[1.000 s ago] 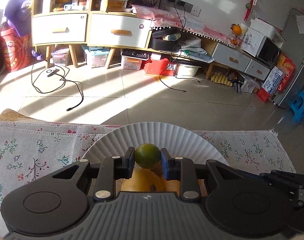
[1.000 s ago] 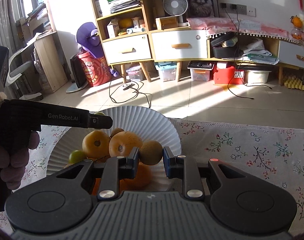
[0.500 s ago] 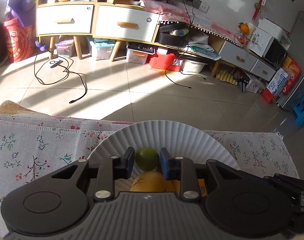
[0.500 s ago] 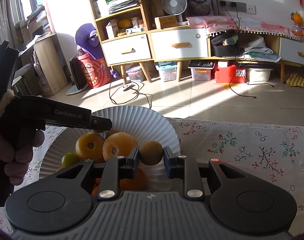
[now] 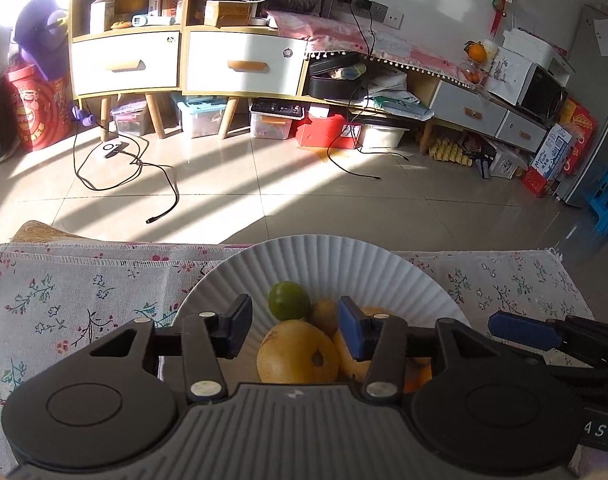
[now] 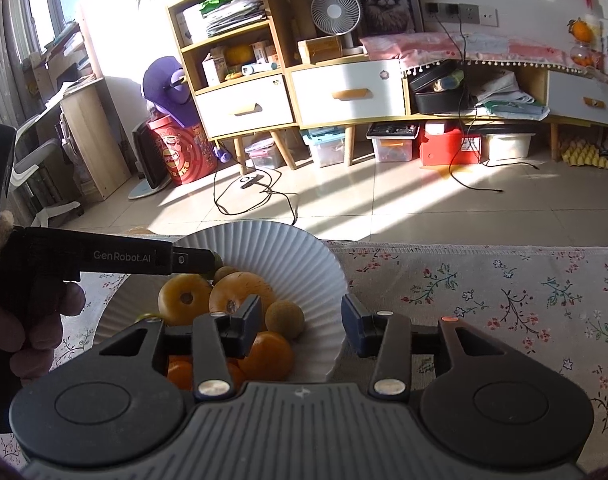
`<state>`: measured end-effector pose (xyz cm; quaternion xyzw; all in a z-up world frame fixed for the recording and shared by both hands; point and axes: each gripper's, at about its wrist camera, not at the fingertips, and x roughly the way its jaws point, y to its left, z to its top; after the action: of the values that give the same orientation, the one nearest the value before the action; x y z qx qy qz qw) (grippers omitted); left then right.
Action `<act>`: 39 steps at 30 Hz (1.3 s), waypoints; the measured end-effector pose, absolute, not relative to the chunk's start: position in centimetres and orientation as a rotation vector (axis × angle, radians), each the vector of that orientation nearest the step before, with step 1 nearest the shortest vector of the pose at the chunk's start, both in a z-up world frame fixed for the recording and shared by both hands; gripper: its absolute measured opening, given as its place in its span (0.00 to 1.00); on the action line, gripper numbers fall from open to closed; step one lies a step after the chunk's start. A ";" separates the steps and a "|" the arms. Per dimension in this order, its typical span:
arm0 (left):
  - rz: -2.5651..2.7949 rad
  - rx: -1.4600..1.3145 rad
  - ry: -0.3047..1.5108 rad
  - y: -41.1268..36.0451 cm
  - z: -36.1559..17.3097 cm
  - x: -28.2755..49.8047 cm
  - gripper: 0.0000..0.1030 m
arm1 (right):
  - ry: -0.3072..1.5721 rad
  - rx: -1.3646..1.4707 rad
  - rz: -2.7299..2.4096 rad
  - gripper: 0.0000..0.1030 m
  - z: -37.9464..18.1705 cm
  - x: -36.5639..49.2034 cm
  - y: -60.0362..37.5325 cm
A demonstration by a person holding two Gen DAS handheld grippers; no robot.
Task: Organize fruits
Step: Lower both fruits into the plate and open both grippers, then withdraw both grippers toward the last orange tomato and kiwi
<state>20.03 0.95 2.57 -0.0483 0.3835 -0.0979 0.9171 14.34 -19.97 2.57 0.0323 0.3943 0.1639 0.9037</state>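
Note:
A white ridged plate (image 5: 344, 264) (image 6: 304, 264) on the floral cloth holds several fruits. My left gripper (image 5: 293, 326) is open above the plate, with the green lime (image 5: 288, 300) lying free on the plate between and beyond its jaws, next to a yellow fruit (image 5: 297, 354). My right gripper (image 6: 301, 322) is open, and the small brown fruit (image 6: 284, 319) rests on the plate near its left finger. Yellow-orange fruits (image 6: 239, 294) and tangerines (image 6: 267, 354) lie beside it. The left gripper's body also shows in the right wrist view (image 6: 123, 257).
The floral tablecloth (image 6: 504, 304) (image 5: 83, 292) covers the table to the far edge. Beyond it is tiled floor with cables, cabinets and storage boxes. The right gripper's finger (image 5: 524, 330) shows at the right of the left wrist view.
Both grippers have opened. The left one has let go of the green lime and the right one the small brown fruit; both fruits now rest on the plate.

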 end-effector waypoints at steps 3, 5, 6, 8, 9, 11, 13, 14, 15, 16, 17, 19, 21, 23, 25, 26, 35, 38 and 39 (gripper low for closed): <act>-0.205 -0.086 0.781 1.3 2.9 19.1 0.49 | 0.822 0.063 0.325 0.46 3.1 14.1 -19.8; -0.205 -0.088 0.781 1.7 3.1 18.5 0.51 | 0.822 0.058 0.318 0.55 3.4 13.7 -19.7; -0.206 -0.092 0.780 1.9 3.2 18.2 0.53 | 0.821 0.056 0.317 0.56 3.6 13.6 -19.6; -0.208 -0.099 0.774 2.2 3.6 17.6 0.56 | 0.825 0.048 0.314 0.61 3.9 13.2 -19.4; -0.209 -0.102 0.771 2.3 3.7 17.3 0.58 | 0.827 0.042 0.312 0.62 4.1 13.0 -19.3; -0.212 -0.104 0.767 2.6 3.9 16.7 0.61 | 0.829 0.031 0.307 0.66 4.4 12.5 -19.1; -0.218 -0.105 0.763 3.0 4.1 15.9 0.65 | 0.831 0.027 0.300 0.69 4.7 12.1 -19.1; -0.219 -0.103 0.762 3.1 4.2 15.6 0.69 | 0.833 0.026 0.296 0.71 4.8 11.9 -19.1; -0.219 -0.100 0.760 3.2 4.3 15.2 0.73 | 0.836 0.025 0.292 0.71 4.9 11.7 -19.1; -0.218 -0.097 0.758 3.3 4.4 15.0 0.74 | 0.838 0.025 0.288 0.73 5.0 11.5 -19.1; -0.218 -0.092 0.753 3.5 4.4 14.4 0.75 | 0.840 0.025 0.286 0.73 5.1 11.4 -19.2; -0.221 -0.087 0.750 3.7 4.5 13.7 0.77 | 0.843 0.021 0.283 0.75 5.3 10.9 -19.1; -0.222 -0.085 0.752 3.9 4.6 13.2 0.82 | 0.843 0.015 0.281 0.77 5.5 10.5 -19.0; -0.218 -0.080 0.744 4.1 4.7 12.5 0.85 | 0.841 0.012 0.280 0.79 5.8 10.0 -18.8; -0.218 -0.073 0.740 4.3 4.8 12.0 0.88 | 0.840 0.010 0.280 0.80 6.0 9.6 -18.7; -0.220 -0.071 0.739 4.3 4.8 11.7 0.89 | 0.839 0.010 0.279 0.81 6.1 9.4 -18.7; -0.223 -0.044 0.753 4.8 4.1 9.1 0.94 | 0.825 -0.030 0.285 0.88 6.7 7.7 -18.0; -0.222 -0.048 0.763 5.0 3.9 8.4 0.94 | 0.819 -0.052 0.287 0.89 6.8 7.1 -17.6; -0.222 -0.050 0.764 5.0 3.8 8.3 0.94 | 0.819 -0.056 0.289 0.89 6.8 6.9 -17.5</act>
<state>8.30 5.04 3.84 -0.0241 0.3722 -0.1079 0.9216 6.88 -17.49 6.75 -0.0271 0.3968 0.1401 0.9068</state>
